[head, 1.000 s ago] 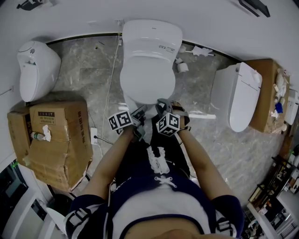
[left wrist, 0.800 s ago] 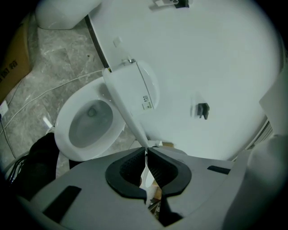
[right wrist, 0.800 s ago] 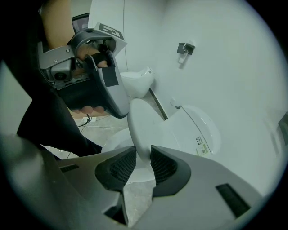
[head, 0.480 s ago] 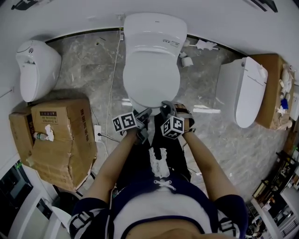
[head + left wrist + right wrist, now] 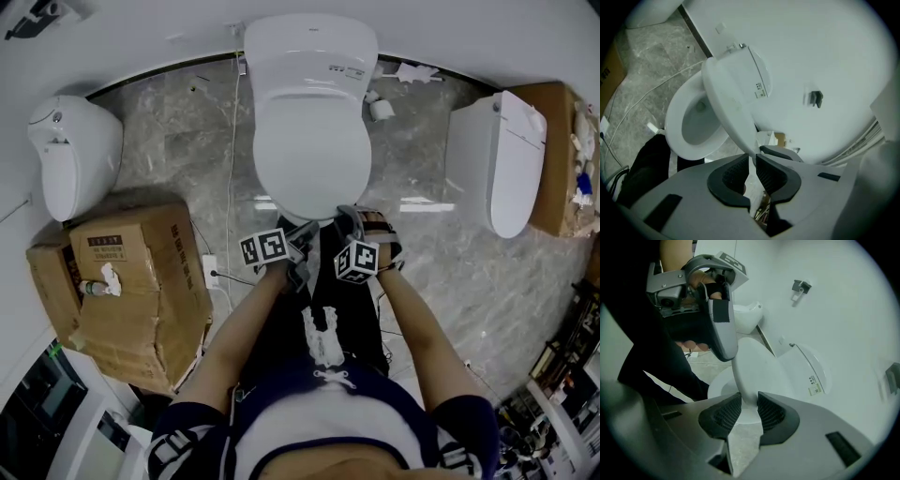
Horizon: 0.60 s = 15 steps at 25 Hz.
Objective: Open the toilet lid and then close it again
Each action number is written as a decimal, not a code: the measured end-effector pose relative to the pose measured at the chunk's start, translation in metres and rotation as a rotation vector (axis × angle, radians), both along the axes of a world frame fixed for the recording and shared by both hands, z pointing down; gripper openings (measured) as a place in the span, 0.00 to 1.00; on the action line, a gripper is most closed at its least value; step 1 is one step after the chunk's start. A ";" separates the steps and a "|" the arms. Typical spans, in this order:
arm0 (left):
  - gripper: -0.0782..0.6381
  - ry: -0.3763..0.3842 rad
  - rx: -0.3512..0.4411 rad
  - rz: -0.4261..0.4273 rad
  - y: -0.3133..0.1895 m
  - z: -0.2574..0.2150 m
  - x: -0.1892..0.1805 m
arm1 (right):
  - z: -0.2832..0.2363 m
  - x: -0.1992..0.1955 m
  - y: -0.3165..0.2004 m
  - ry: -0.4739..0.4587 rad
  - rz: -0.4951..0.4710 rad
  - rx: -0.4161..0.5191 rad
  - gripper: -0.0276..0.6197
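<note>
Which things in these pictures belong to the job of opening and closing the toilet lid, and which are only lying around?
Belong to the job: toilet lid, partly raised; middle toilet under it; left gripper and right gripper, jaws just opened wider, lid edge between them.

Just lying about: cardboard boxes; left toilet; right toilet; paper roll.
</note>
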<state>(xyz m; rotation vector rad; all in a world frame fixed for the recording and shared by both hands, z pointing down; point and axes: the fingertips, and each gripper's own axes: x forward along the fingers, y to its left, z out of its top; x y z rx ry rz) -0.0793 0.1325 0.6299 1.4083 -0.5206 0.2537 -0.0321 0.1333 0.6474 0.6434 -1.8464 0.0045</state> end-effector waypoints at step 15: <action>0.17 -0.006 -0.041 0.113 0.031 0.041 -0.005 | 0.040 -0.006 0.029 0.056 0.017 -0.033 0.19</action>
